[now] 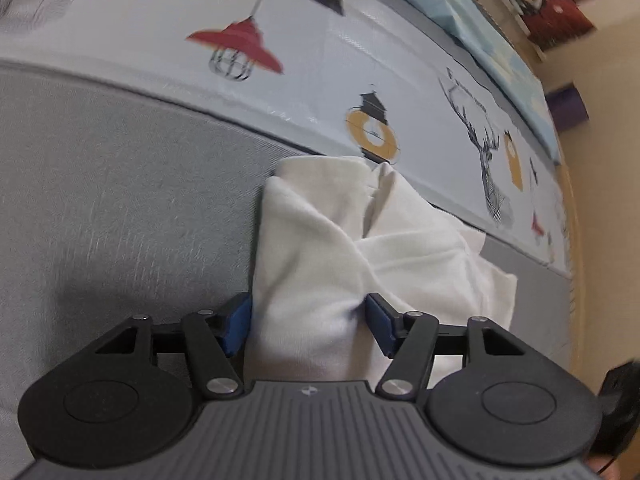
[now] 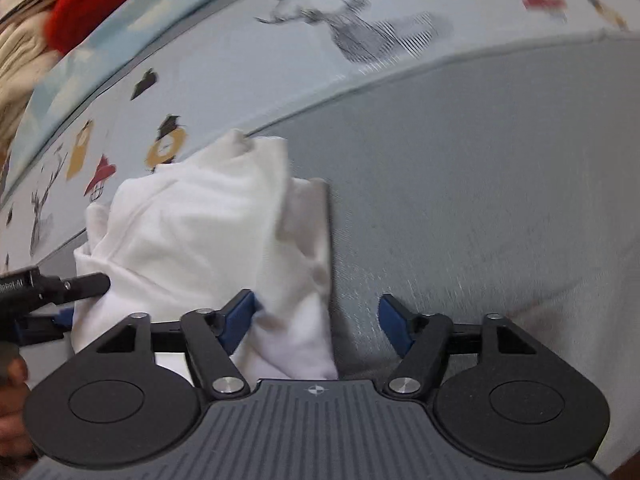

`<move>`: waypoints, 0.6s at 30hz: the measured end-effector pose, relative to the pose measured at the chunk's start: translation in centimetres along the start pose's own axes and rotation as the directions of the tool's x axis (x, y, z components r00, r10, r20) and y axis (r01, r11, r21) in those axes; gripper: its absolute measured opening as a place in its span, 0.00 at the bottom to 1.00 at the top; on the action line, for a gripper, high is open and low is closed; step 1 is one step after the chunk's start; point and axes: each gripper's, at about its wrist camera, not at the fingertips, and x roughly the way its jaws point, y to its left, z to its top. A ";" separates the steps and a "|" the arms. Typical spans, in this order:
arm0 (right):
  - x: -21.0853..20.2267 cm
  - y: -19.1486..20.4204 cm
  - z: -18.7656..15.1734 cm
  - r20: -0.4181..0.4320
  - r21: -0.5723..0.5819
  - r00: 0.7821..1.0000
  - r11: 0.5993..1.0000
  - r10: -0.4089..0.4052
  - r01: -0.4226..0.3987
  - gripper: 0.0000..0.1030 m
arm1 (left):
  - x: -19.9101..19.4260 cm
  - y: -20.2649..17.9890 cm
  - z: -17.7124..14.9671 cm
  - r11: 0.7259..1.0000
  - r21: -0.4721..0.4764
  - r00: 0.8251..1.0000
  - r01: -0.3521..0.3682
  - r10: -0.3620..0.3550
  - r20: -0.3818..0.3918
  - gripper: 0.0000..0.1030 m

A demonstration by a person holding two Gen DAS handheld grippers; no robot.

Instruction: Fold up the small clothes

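Observation:
A small white garment [image 1: 360,248] lies bunched and partly folded on the grey sofa seat [image 1: 120,200]. My left gripper [image 1: 308,324] has its blue-padded jaws spread around the near end of the garment, the cloth filling the gap between them. In the right wrist view the same garment [image 2: 192,232] sits left of centre. My right gripper [image 2: 320,320] is open, its left pad touching the garment's right edge and its right pad over bare grey fabric. The left gripper's black finger [image 2: 84,282] shows at the garment's left side.
A pale cushion [image 1: 360,80] printed with lamps and deer heads runs behind the garment, also in the right wrist view [image 2: 320,60]. A light blue cloth [image 1: 492,40] lies beyond it. Red and yellow items [image 1: 552,12] sit at the far right.

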 end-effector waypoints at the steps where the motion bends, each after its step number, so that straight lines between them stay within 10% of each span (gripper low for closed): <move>1: 0.2 -0.3 0.1 -0.009 0.026 1.000 1.000 0.010 -0.010 0.70 | 0.0 -0.4 -0.1 0.999 0.035 1.000 -0.011 0.011 0.009 0.50; 3: 0.5 -0.4 0.2 -0.006 0.067 1.000 0.997 0.025 -0.025 0.63 | -0.5 -0.8 -0.2 0.997 0.071 0.999 -0.009 0.007 0.035 0.24; 5: 0.5 0.4 0.3 0.009 0.061 0.995 0.994 0.095 -0.096 0.19 | -1.5 -0.6 0.1 0.997 0.069 0.996 0.023 -0.029 0.082 0.18; 8: -0.8 2.6 0.1 0.147 -0.012 0.984 0.995 0.098 -0.097 0.08 | -4.3 -1.5 0.5 0.990 0.138 0.967 0.015 -0.050 0.248 0.17; 10: -2.3 3.6 0.2 0.267 -0.025 0.949 0.986 0.168 -0.167 0.07 | -6.3 -2.1 0.6 0.986 0.165 0.929 -0.029 -0.035 0.369 0.22; 12: -2.9 4.8 0.0 0.323 -0.063 0.936 0.990 0.139 -0.125 0.14 | -7.6 -1.6 0.7 0.989 0.125 0.900 -0.074 0.012 0.437 0.63; 15: -1.7 5.2 -0.4 0.259 -0.068 0.965 0.998 0.036 -0.019 0.47 | -7.5 0.2 0.8 0.998 0.040 0.927 -0.038 0.021 0.373 0.63; 18: -1.5 4.9 -0.8 0.213 -0.084 0.977 0.996 0.026 -0.008 0.47 | -6.7 1.4 0.7 0.998 -0.017 0.965 0.060 -0.054 0.256 0.63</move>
